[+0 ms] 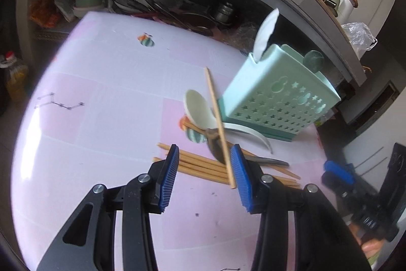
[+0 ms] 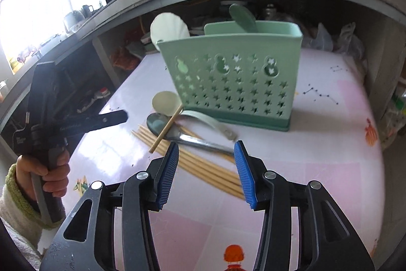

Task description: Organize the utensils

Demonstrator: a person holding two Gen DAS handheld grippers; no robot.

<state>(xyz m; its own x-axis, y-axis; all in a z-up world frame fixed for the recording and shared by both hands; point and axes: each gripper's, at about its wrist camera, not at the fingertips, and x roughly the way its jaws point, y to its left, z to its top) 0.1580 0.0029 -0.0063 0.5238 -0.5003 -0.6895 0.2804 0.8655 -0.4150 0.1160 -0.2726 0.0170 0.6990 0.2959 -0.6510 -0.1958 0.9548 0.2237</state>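
- Two tongs over one heap: loose chopsticks (image 2: pixel 210 169), pale wood, lie fanned on the tablecloth (image 1: pixel 101 144), just in front of the mint-green holder (image 2: pixel 233 83).
- One single chopstick (image 1: pixel 218 123) is tilted across the heap, its far end over a white spoon (image 2: pixel 166 103) that lies beside a shiny metal spoon (image 2: pixel 177 133).
- The holder stands upright, smooth plastic punched with stars and gourd shapes. A white spoon bowl (image 2: pixel 168 28) pokes out of one end and a dull green spoon (image 2: pixel 242 17) out of the back.
- The left gripper (image 1: pixel 205 146) has its ribbed blue pads apart. The tilted stick crosses right by one pad, but nothing is pinched.
- The right gripper (image 2: pixel 206 142) also has its pads spread above the fanned sticks, with nothing clamped.
- Only the right wrist view shows the hand (image 2: pixel 48 174) round the left tool's handle, with a cream fleecy sleeve (image 2: pixel 15 194) and green cuff. It also shows bright windows and dark pans up on the counter.
- Only the left wrist view shows the shelf under the counter, stacked with bowls and metal pots.
- There is small white lettering on the left tool's body, too blurred to read.
- The cloth is glossy pink and white squares, printed with constellation lines and small cartoon figures.
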